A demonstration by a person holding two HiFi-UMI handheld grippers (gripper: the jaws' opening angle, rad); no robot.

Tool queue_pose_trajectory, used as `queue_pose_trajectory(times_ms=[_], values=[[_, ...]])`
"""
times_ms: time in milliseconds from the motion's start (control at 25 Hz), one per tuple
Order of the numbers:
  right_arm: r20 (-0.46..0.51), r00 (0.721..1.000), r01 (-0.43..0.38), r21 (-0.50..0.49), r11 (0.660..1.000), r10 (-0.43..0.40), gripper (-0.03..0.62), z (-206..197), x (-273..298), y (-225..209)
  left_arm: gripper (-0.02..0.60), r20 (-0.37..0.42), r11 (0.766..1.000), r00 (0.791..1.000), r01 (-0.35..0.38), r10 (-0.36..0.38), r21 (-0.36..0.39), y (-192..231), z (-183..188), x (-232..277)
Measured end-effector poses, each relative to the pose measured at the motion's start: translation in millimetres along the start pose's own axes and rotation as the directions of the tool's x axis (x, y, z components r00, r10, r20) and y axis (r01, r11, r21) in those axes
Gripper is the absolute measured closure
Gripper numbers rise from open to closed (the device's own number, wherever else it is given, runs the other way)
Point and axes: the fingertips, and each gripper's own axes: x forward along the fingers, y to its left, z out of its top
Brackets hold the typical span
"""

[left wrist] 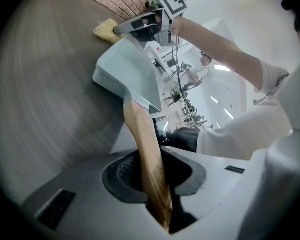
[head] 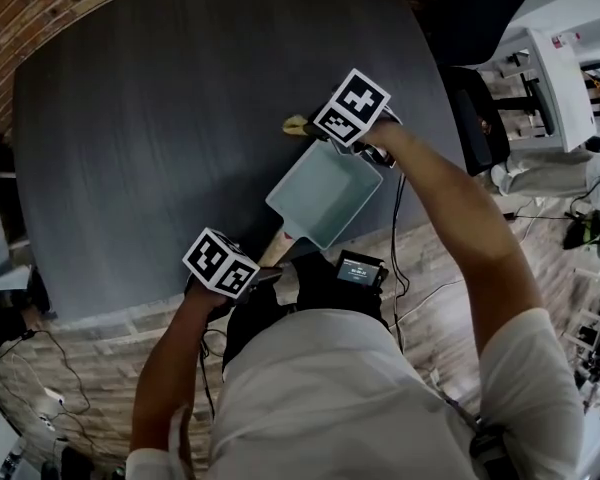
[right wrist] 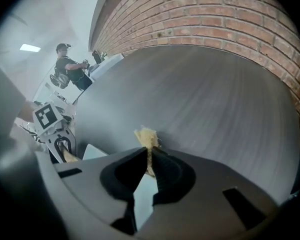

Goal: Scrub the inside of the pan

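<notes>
The left gripper (left wrist: 152, 179) has its jaws pinched on the wooden handle (left wrist: 142, 134) — probably the best hold, dry and stiff. It steadies a pan (head: 325, 193) that looks rigid and fairly light, lying at the table's (head: 160, 118) near edge with the handle toward 7 o'clock. The right gripper (right wrist: 149, 166), arm stretched over the pan and pointing steeply down, nips a soft yellow sponge (right wrist: 146, 136) at the pan's 11 o'clock rim.

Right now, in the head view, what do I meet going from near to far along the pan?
Near to far: left tongs → handle → pan → sponge.
</notes>
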Motion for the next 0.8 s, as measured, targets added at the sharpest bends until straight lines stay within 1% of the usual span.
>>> queue_pose_trajectory(times_ms=[120, 240, 360, 800], values=[[-0.028, 0.999, -0.015, 0.012, 1.0, 0.016, 0.558, -6, 3, 7, 0.497, 0.053, 0.999, 0.998, -0.022, 0.024, -0.033, 6, 5, -3], [-0.034, 0.998, -0.051, 0.03, 0.998, 0.052, 0.559, -7, 5, 18, 0.5, 0.08, 0.999, 0.996, -0.043, 0.045, -0.028, 9, 11, -7], [-0.036, 0.996, -0.082, 0.029, 0.996, 0.083, 0.558, -7, 6, 29, 0.5, 0.085, 0.999, 0.995, -0.046, 0.048, -0.03, 7, 13, -6], [-0.048, 0.988, -0.147, 0.014, 0.989, 0.148, 0.557, -4, 13, 65, 0.5, 0.088, 0.998, 0.994, -0.059, 0.06, -0.015, 9, 14, -6]])
